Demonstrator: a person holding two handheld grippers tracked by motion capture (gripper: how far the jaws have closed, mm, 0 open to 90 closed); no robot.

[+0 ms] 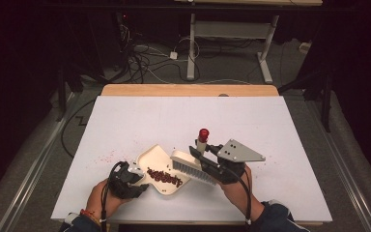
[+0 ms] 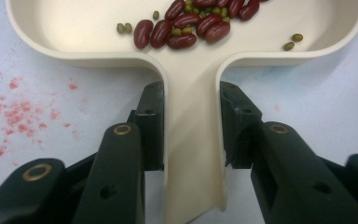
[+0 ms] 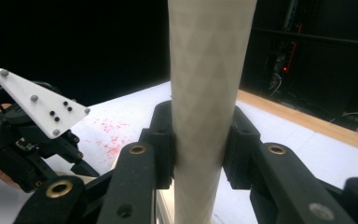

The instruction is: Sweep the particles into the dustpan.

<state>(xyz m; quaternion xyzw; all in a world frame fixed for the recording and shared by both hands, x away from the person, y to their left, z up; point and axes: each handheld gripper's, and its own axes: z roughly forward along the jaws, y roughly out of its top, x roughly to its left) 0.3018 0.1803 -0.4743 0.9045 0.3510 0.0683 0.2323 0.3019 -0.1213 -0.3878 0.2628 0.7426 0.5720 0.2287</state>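
The left gripper view is showing detail that the high view is not resolving: the left gripper (image 2: 193,135) is pinching the flat handle of a cream dustpan (image 2: 193,154) between its two jaws, and small green beans (image 2: 292,42) are lying among the kidney beans (image 2: 186,25) in the pan just beyond the jaw tips. A patch of red specks (image 2: 14,112) is marking the white table (image 2: 317,107) off the left jaw's outer side.

The right gripper view is showing the right gripper (image 3: 198,140) clamping a pale, diamond-textured brush handle (image 3: 207,70) that is standing upright between its jaws. Beyond its left jaw, the other gripper with its white three-cornered plate (image 3: 37,102) is sitting low on the table.

The high view is showing the overall layout. The left hand (image 1: 101,193) is coming in from the bottom edge, with the left gripper (image 1: 142,181) lying low and pointing toward the dustpan (image 1: 154,157). The right hand (image 1: 234,186) is holding the right gripper (image 1: 200,159) tilted, grey plate (image 1: 239,151) on top. The brush (image 1: 191,164) is crossing the jaws, bristles pointing down at the pan's open edge and its red-tipped handle end (image 1: 203,133) rising above the jaws.

The dustpan is resting on the table, beans gathered in a dark red heap (image 1: 164,176) near its open edge.
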